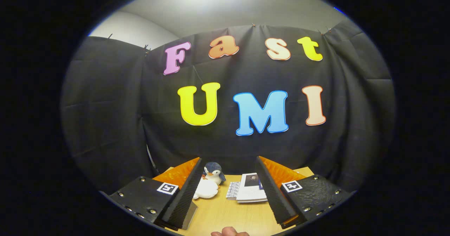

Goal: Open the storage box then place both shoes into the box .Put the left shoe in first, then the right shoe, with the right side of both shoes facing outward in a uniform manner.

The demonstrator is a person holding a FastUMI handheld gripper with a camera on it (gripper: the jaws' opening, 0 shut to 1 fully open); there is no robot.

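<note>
Gripper (228, 194) spread wide, empty, low in frame over wooden surface (225, 215); penguin toy (213, 172) and booklet (250, 190) beyond. Storage box, shoes unsighted. Judged pre-opening step: next move calls for tilting down to locate box

Booklet (250, 191) partly behind a finger of the wide-open hand-held gripper (228, 174); fingertip (229, 232) cut off.

Gripper (228, 188) fingers spread wide, nothing between them, held above wooden table (225, 215). Beyond the fingers: plush penguin (213, 172) upright, white plush (205, 189) lying just in front of it, touching. Booklets (248, 192) stacked near the right finger. Fingertip (230, 232) at near table edge.
</note>
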